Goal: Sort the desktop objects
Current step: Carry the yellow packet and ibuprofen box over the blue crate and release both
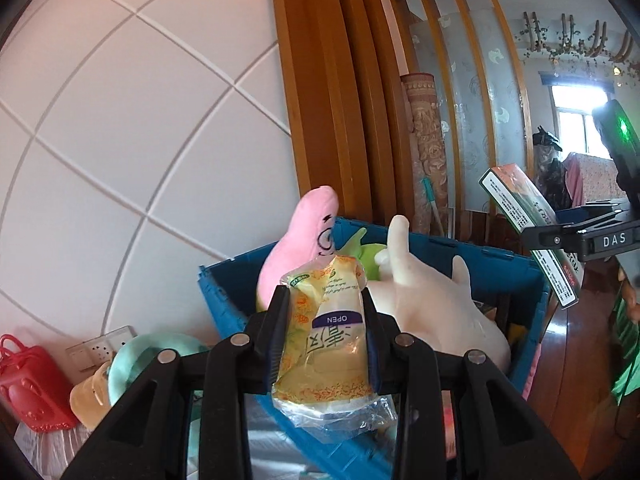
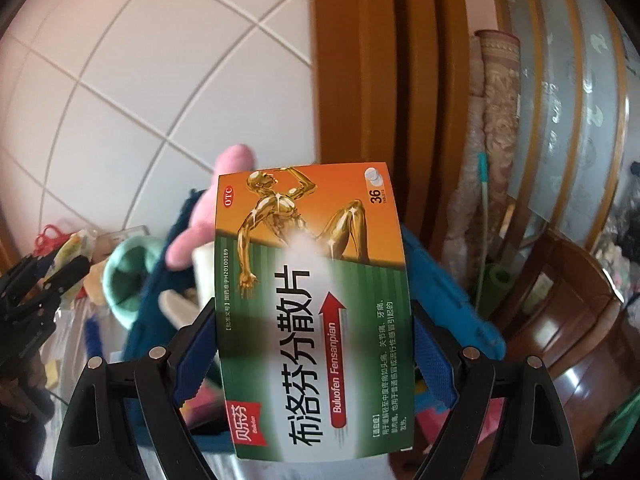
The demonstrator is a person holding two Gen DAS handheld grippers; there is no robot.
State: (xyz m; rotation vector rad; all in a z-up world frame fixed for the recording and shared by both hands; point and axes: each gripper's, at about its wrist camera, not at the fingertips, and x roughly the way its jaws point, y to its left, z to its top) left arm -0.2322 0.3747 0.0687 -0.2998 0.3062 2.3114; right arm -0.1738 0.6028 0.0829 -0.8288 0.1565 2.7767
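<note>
A crinkled yellow snack packet point(image 1: 324, 332) with a purple "OPEN" tab stood upright, clamped at its sides. An orange-and-green medicine box point(image 2: 312, 312), its printed face toward the camera, was held by both long edges.

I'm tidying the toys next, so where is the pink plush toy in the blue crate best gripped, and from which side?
Grip the pink plush toy at its rounded upper end, coming from above. That end stands clear above the rim of the blue plastic crate, while its lower body is wedged against the cream plush toy. Soft filling should likely squeeze between the pads.
</note>
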